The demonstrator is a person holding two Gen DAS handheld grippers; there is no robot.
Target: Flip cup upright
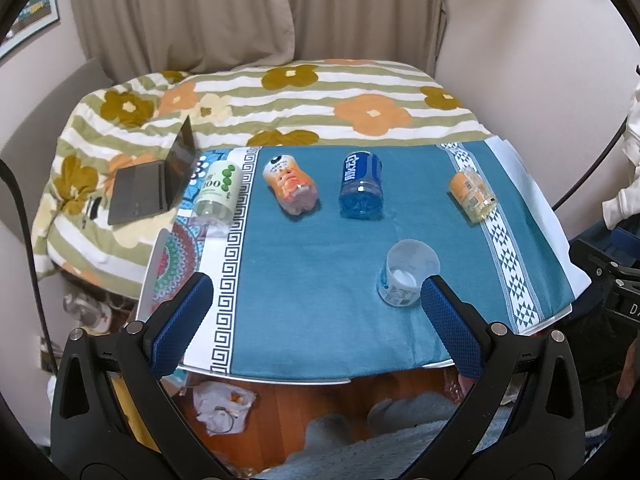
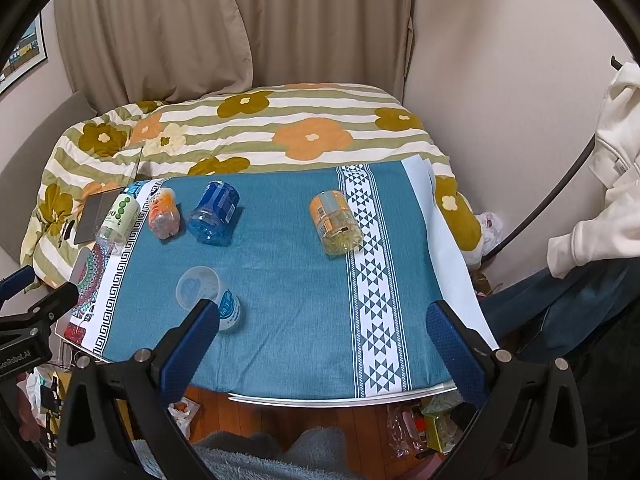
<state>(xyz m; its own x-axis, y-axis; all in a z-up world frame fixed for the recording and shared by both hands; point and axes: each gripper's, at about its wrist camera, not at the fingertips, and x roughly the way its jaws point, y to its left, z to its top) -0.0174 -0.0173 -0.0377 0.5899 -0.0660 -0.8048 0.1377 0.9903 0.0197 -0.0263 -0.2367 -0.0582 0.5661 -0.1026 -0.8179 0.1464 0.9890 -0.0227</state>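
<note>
So the cup [image 1: 408, 274] is a clear plastic one with a blue-and-white label, and it's standing mouth-up near the front edge of the table [image 1: 304, 376], on the teal cloth [image 1: 312, 272]. You can look right down into it from both wrist views, so as far as "flip cup upright" goes, it already sits the way the task wants.

Both tools hang back over the front edge. The left gripper [image 1: 316, 320] has its fingers spread wide, nothing between them; the cup is just beside its right pad. The right gripper [image 2: 324, 340] is spread wide too, and empty.

Four bottles lie on their sides along the back edge. Readable bits: "100" on the green-dotted bottle [image 1: 216, 194], white lettering on the blue bottle [image 1: 361, 184] that I can't make out. The cup label is too small to read.
</note>
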